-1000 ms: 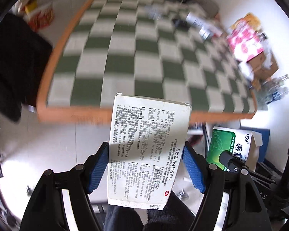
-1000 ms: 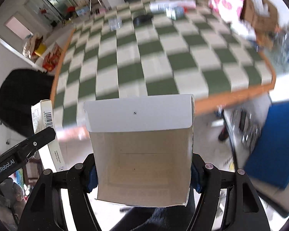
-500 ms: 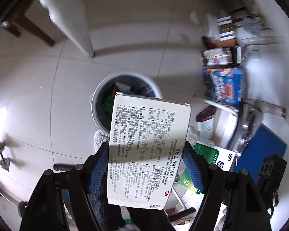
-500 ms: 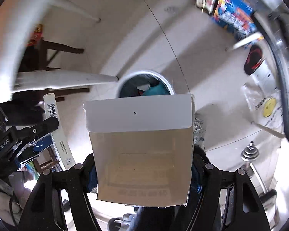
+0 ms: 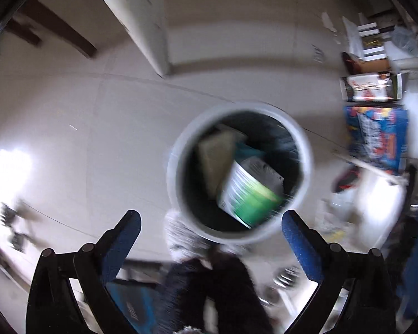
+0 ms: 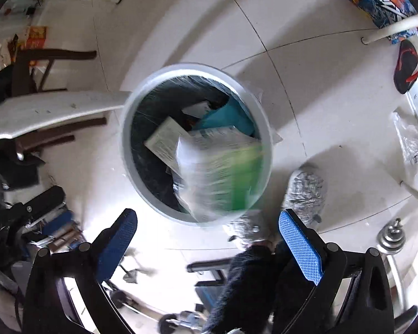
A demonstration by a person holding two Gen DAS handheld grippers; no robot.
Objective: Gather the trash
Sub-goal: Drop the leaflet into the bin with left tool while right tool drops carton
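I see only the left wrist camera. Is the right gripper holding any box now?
Observer: No. The right gripper is open; its jaws have just been opening, and nothing is between its blue pads.
Operator: Where does it point?
Observer: Down at the round white trash bin, just above its fingertips in the picture.
Operator: Anything at the rim?
Observer: A blurred white and green box overlaps the bin's near rim; I cannot tell whether it is fully inside.
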